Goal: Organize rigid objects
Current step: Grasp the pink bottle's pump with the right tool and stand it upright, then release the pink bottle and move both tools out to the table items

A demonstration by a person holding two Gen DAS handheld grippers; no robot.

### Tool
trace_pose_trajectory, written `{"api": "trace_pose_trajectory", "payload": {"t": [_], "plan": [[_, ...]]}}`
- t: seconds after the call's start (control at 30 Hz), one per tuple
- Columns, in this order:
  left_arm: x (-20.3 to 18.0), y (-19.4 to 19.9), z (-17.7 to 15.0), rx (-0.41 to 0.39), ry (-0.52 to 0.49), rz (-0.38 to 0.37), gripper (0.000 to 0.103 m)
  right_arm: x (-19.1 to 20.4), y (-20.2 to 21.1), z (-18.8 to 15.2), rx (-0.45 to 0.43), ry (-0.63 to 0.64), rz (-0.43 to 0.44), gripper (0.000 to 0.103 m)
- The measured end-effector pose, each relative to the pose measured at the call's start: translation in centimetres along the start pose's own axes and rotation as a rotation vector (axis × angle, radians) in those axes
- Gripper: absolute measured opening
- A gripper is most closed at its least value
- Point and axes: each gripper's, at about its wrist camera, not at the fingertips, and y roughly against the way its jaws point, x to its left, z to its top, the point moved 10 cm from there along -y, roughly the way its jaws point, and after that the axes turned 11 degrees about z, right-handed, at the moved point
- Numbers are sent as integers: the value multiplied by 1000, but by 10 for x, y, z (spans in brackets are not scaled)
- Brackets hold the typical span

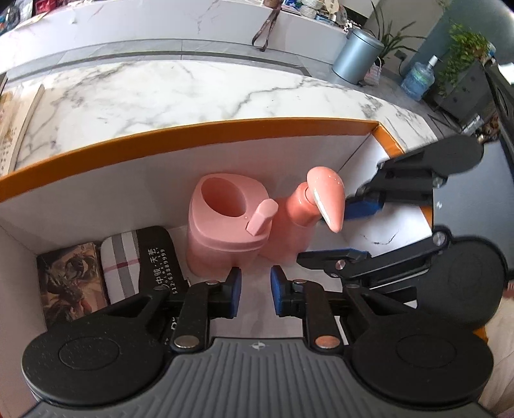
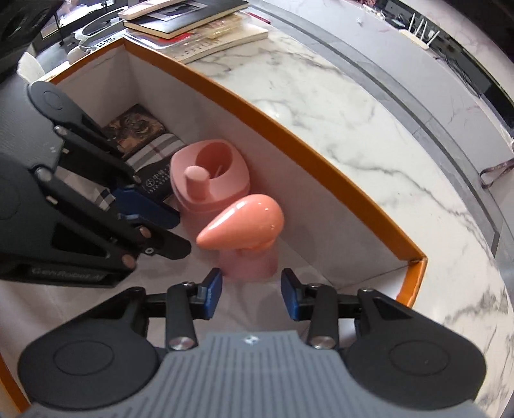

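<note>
A pink cup with an oval opening and a flip lid (image 1: 225, 222) (image 2: 210, 180) stands in the orange-rimmed white box (image 1: 192, 131) (image 2: 321, 205) against its far wall. A pink pump bottle (image 1: 308, 212) (image 2: 247, 238) stands beside it. My left gripper (image 1: 255, 289) is open and empty, just in front of the cup. My right gripper (image 2: 251, 294) is open and empty, just short of the pump bottle; it shows in the left wrist view (image 1: 353, 231) to the right of the bottle.
A patterned box (image 1: 69, 283) (image 2: 135, 127), a striped case (image 1: 119, 267) (image 2: 154, 151) and a black case with white print (image 1: 159, 254) lie in the box's left end. Books (image 2: 199, 25) are stacked on the marble counter (image 1: 192, 93). A grey canister (image 1: 356, 54) stands behind.
</note>
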Motion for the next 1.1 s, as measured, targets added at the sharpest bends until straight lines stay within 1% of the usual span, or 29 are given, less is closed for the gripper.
{"api": "trace_pose_trajectory", "payload": {"t": [0.07, 0.1, 0.13, 0.17, 0.23, 0.27, 0.37, 0.43, 0.47, 0.53, 0.6, 0.7, 0.83, 0.9, 0.97, 1.1], "plan": [[0, 0, 1, -3, 17, -4, 22, -1, 1, -2, -18, -22, 5, 33], [0, 0, 1, -6, 21, -7, 22, -1, 2, -2, -31, -15, -1, 27], [-1, 1, 2, -10, 23, -7, 22, 0, 3, -3, -41, 17, -10, 16], [-2, 1, 2, -15, 19, -5, 22, 3, 3, -4, -41, 74, -18, 15], [-3, 1, 3, -18, 12, 2, 22, 10, 3, -9, -19, 227, -61, 12], [-3, 1, 4, -20, 16, 8, 21, 11, 2, -12, -3, 266, -75, 12], [0, 1, 4, -18, 34, 30, 20, 12, 3, -13, 0, 247, -67, 12], [0, 2, 5, -30, 30, 46, 20, 17, 3, -13, -7, 267, -92, 11], [-1, 4, 4, -37, 25, 48, 20, 27, -2, -11, -17, 283, -104, 11], [-2, 6, 5, -52, 12, 50, 20, 33, -3, -15, -9, 324, -121, 11], [-2, 8, 6, -59, -2, 61, 20, 29, -1, -11, -11, 290, -109, 12], [0, 11, 5, -52, 6, 71, 20, 21, 5, -12, -28, 177, -84, 14], [2, 21, 0, -47, 15, 87, 20, 21, 22, -15, -88, 63, -63, 14], [-1, 34, -2, -64, 28, 83, 20, 23, 37, -19, -142, 1, -83, 14], [-6, 47, -4, -82, 45, 78, 20, 26, 61, -28, -233, -72, -83, 14], [-31, 78, -3, -147, 44, 53, 20, 29, 106, -44, -377, -196, -97, 14]]}}
